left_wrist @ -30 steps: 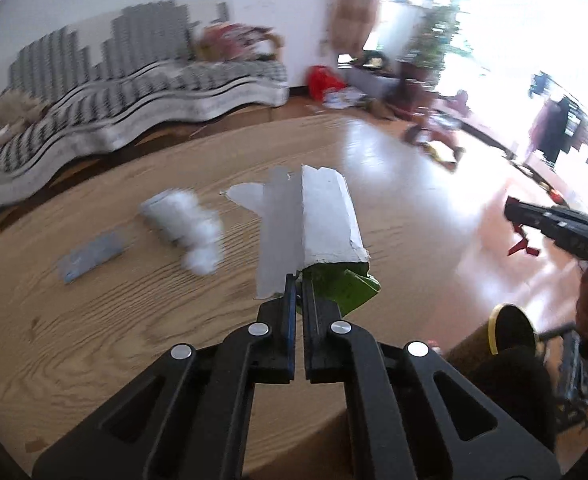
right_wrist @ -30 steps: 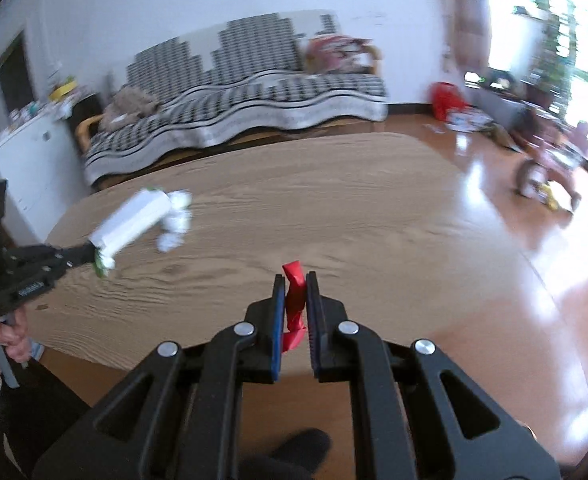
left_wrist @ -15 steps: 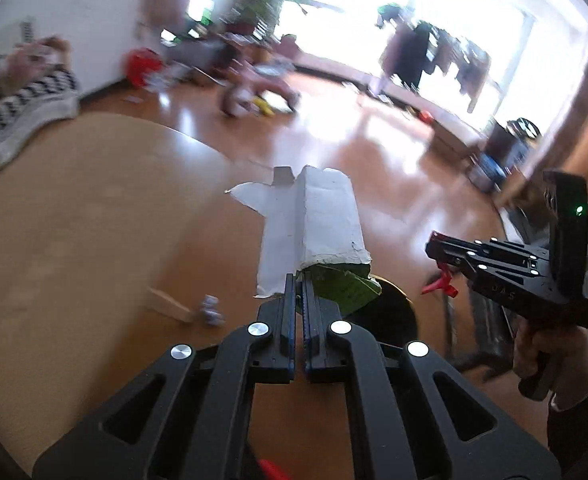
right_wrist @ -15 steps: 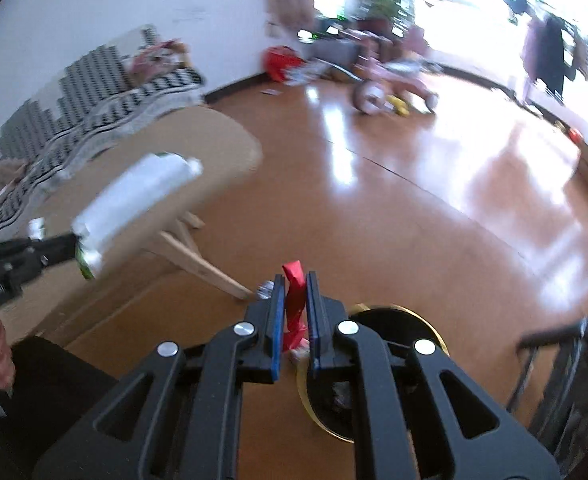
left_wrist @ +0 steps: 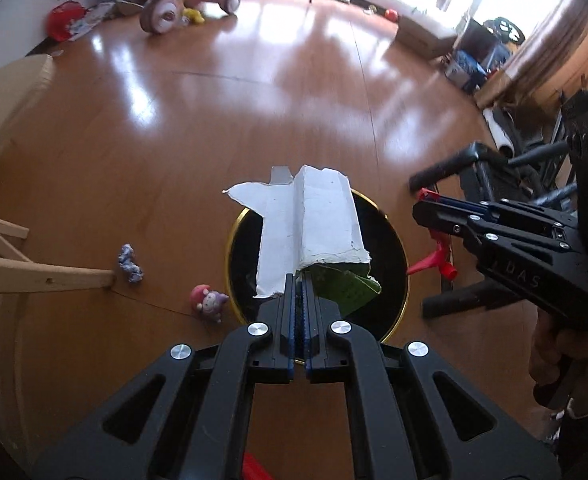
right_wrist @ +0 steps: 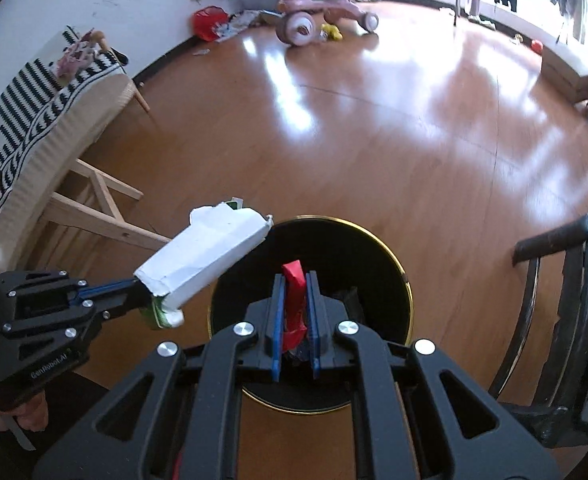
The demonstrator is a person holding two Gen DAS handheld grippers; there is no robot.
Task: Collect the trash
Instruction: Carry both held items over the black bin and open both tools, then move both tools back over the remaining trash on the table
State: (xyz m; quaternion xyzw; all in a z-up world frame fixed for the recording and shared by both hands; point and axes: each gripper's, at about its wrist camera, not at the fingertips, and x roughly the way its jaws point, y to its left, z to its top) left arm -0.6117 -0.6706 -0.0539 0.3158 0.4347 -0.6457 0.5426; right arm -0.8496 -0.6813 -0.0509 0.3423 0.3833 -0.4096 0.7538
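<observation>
Nearest, left gripper, jaws clamped on a torn white carton above the black gold-rimmed bin; right gripper, jaws clamped on a red scrap over that bin's mouth; beyond the bin, a pink tricycle by the far wall

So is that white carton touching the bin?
Apart. The right wrist view shows the carton, held in the left gripper, above the bin.

The right gripper pinches a red scrap above the black bin, while the left gripper holds a white carton beside the bin.
</observation>
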